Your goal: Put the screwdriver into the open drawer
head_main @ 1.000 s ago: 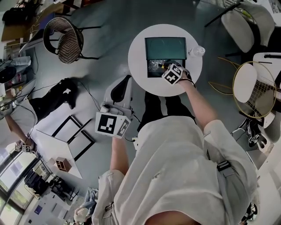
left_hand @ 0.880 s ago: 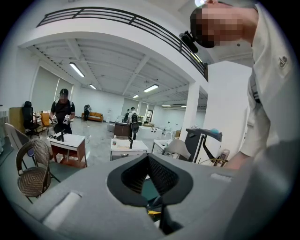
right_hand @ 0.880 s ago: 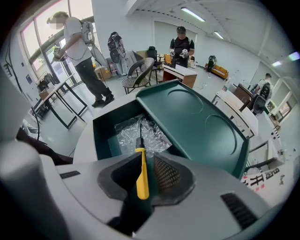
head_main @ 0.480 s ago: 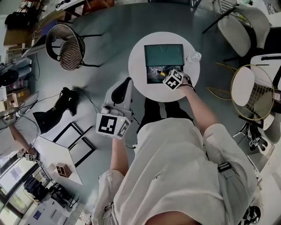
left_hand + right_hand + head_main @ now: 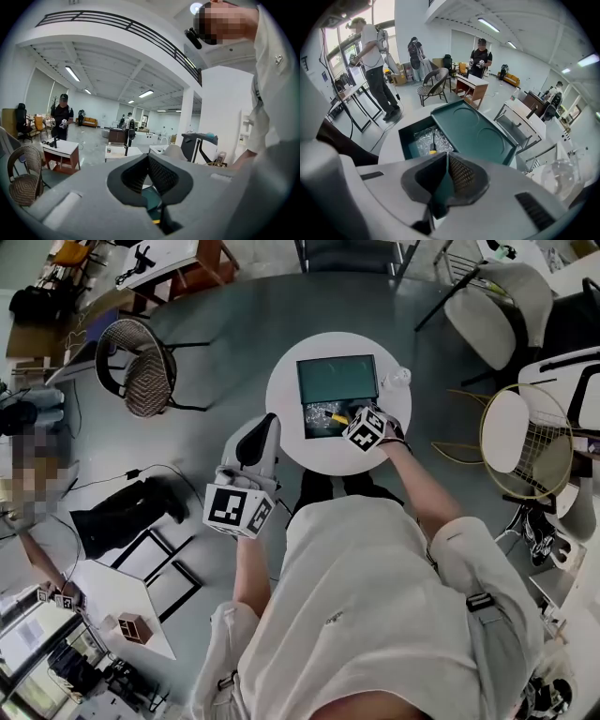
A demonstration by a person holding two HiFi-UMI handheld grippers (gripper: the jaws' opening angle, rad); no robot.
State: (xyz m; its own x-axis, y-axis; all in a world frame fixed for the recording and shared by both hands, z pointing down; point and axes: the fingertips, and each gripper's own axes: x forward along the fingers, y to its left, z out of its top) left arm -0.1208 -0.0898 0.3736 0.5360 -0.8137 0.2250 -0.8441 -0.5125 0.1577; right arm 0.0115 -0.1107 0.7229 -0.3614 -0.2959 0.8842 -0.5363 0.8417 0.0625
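Currently both of my grippers are empty. On the right gripper (image 5: 446, 157), the two dark, ridged jaws are pressed together at their tips with nothing between them. Just beyond those tips lies the screwdriver (image 5: 433, 143). Its dark shaft points away from the gripper, and the yellow part sits nearest the jaws. It rests inside the open drawer (image 5: 407, 139), on a lining of clear bubble wrap (image 5: 423, 139). The drawer is pulled out from a low teal cabinet (image 5: 474, 132) whose flat top has two shallow round recesses.

On the left gripper (image 5: 148, 158), the jaws also meet at their tips and grip nothing. It points out into a large, bright room with white columns.

From the head view, the cabinet stands on a small round white table (image 5: 284, 395). The right gripper is over the table's near side, at the drawer's front right corner. A clear container (image 5: 396, 378) stands on the table just right of the cabinet. The left gripper is held off the table, to its left and nearer the person, over grey floor. A wicker chair (image 5: 141, 357) stands well apart to the left. Other people stand farther off in the room.
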